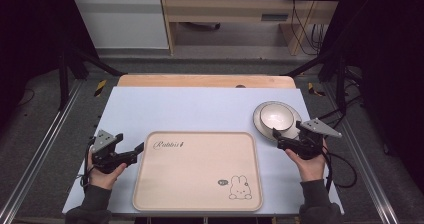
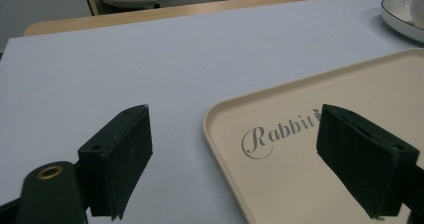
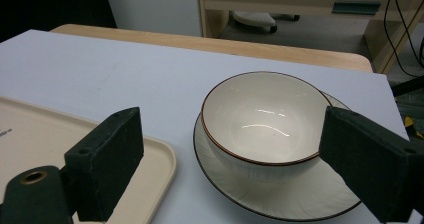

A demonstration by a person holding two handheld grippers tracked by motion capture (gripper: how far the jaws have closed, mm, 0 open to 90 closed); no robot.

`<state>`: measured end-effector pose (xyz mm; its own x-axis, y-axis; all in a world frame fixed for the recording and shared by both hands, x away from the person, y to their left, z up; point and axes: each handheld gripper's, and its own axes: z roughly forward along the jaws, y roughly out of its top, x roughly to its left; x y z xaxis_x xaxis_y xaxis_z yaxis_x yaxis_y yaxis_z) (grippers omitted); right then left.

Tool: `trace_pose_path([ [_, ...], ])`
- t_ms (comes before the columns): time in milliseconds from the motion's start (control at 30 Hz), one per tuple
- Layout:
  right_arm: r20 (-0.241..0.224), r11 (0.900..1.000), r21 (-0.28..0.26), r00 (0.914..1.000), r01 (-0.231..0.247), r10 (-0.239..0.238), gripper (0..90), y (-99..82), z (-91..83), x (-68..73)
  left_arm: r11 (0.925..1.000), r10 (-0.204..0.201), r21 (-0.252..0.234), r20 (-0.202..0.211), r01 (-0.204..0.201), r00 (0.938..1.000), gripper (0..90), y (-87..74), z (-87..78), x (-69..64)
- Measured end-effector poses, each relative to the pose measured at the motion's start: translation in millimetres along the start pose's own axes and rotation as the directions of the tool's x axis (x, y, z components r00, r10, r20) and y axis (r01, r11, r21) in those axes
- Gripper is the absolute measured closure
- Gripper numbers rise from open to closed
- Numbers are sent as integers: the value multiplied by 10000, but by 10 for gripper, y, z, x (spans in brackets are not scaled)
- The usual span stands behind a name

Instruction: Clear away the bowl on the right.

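Between right gripper (image 3: pixel 235 169) jaws – bowl (image 3: pixel 264 119), released | left gripper (image 2: pixel 250 166) – released, straddling tray (image 2: pixel 310 184) corner

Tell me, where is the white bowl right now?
In the high view the bowl sits on a plate at the table's right side, just past the tray's far right corner, ahead of the right claw.

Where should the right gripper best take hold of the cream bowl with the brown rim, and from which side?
Probably the near rim of the cream bowl, from the person's side: it sits upright and empty on the white plate, right before the open right gripper.
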<state>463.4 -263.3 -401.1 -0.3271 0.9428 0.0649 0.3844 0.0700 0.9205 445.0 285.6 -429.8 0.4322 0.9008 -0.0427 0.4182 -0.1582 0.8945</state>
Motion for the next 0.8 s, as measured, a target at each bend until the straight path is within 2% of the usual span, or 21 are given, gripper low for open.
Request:
trace_pose_path([
  [467,165,9998,191,9998,-63,60,107,27,65,-71,10000,41,74,12,-41,10000,145,-8,22,-10],
  [800,429,9990,236,9984,-392,381,115,73,142,-176,9999,98,140,27,-99,9999,147,-16,38,-19],
])
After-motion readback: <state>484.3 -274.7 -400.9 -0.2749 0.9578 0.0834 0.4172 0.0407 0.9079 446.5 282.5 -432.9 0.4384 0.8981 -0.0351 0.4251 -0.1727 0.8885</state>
